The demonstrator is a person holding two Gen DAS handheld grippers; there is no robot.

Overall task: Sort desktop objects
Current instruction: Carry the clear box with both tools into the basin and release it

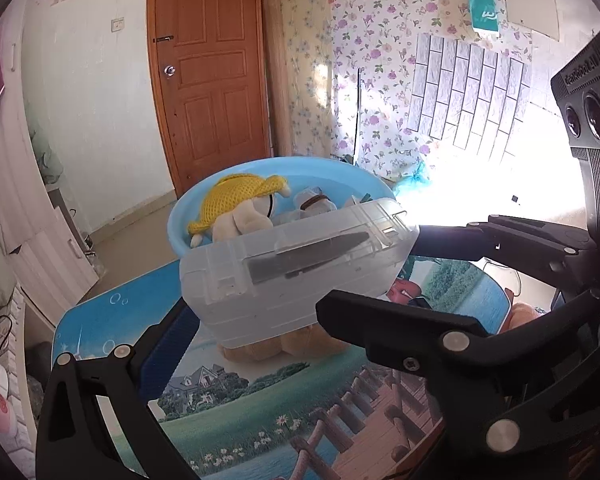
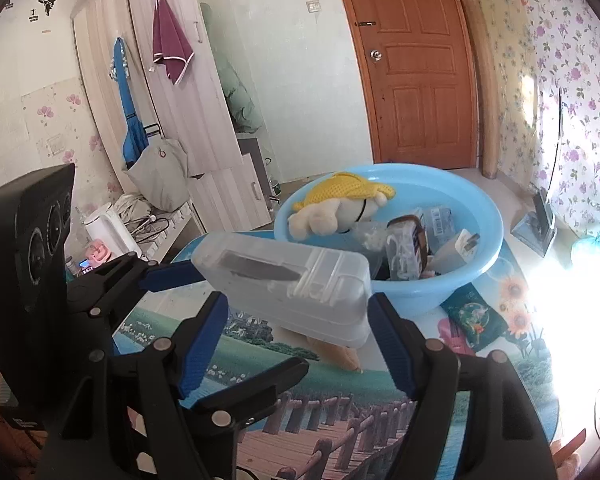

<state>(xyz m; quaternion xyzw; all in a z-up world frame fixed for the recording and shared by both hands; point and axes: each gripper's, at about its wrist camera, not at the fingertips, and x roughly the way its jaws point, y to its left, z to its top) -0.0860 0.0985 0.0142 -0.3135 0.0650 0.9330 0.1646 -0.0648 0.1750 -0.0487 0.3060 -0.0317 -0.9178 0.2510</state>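
Carrying the clear box (image 2: 288,292) between both grippers is the step in hand, and it hangs clear of the counter (image 2: 340,432), at about 7 o'clock from the blue basin (image 2: 460,280) and just short of its near rim. The right gripper (image 2: 300,344) has its blue pads pressed on the box's near end, jaws wide because the box is broad. The left gripper (image 1: 252,316) clamps the other end, one pad on the box's lower left corner and the other finger across its front face.

The basin already holds a plush toy (image 2: 332,212) in a yellow knit cap and several small packets, so I judge the box is meant to join them.

To do it well, keep both grippers level with each other so the box does not twist or slide out; it looks like smooth plastic and may slip on the pads. Lift it high enough to pass the basin rim without knocking it, since a bump could shove the basin toward 12 o'clock. Aim for the open patch at the basin's 5 o'clock side, away from the toy. Lower it until it rests, then open both grippers together, not one first.

A dark flat item shows through the lid; what it is I cannot tell.
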